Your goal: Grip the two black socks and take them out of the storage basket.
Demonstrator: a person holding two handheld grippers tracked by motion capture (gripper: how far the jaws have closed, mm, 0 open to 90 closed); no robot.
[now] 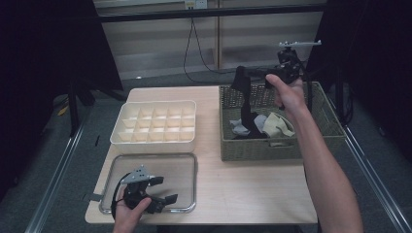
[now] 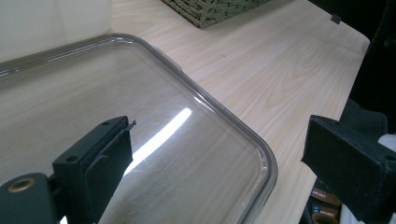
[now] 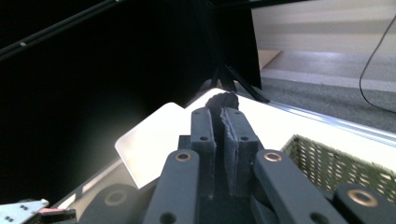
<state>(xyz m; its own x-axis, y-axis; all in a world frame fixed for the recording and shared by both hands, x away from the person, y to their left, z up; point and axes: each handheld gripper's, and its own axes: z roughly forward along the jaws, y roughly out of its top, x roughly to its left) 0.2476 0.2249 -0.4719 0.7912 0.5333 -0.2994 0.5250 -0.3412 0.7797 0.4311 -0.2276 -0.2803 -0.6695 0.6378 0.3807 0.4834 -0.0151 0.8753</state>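
Observation:
Above the wicker basket (image 1: 252, 148) my right gripper (image 1: 241, 80) is held high, shut on a black sock (image 1: 248, 104). The sock hangs down from the jaws with its lower end among the clothes in the basket. In the right gripper view the jaws (image 3: 218, 116) stand almost together, with the sock's dark bunched end (image 3: 225, 100) pinched between the tips. My left gripper (image 1: 165, 189) rests low over the clear plastic tray (image 1: 194, 165) at the front left. Its jaws (image 2: 219, 140) are wide open with nothing between them.
A white box with several compartments (image 1: 155, 121) stands behind the clear tray (image 2: 261, 149). Grey (image 1: 238, 127) and beige (image 1: 279, 124) socks lie in the basket. Bare wooden tabletop (image 1: 243, 189) runs between tray and basket. Dark curtains flank the table.

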